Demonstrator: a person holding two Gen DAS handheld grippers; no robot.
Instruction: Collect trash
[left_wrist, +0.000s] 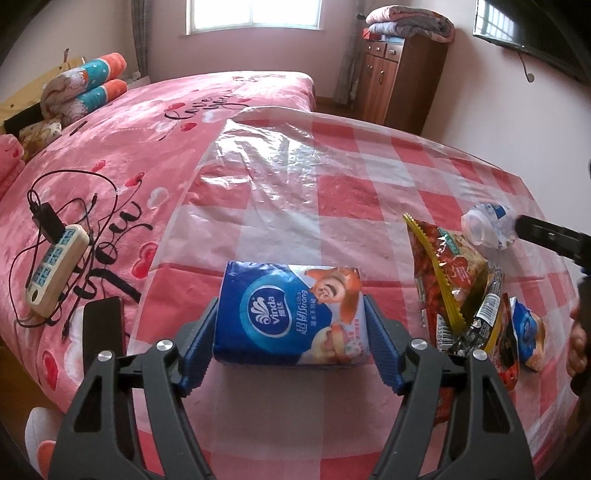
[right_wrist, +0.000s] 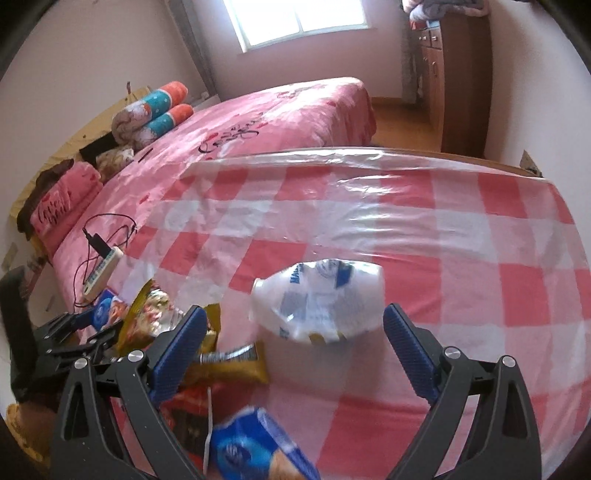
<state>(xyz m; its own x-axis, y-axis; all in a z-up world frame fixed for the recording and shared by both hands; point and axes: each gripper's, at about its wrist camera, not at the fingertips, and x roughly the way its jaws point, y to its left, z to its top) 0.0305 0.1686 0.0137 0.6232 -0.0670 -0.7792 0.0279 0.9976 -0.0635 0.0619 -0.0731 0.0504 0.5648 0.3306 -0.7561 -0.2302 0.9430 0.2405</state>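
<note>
Tissue pack looks soft and light, so my left gripper pinches its short sides, while my right gripper gapes around the crushed bottle.

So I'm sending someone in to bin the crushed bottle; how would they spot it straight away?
Start at the red-and-white checked tablecloth beside the pink bed. The crushed plastic bottle lies on its side just right of the heap of snack wrappers. It alone is pale and see-through, with a blue-and-white label; its neighbours are flat, colourful packets.
</note>
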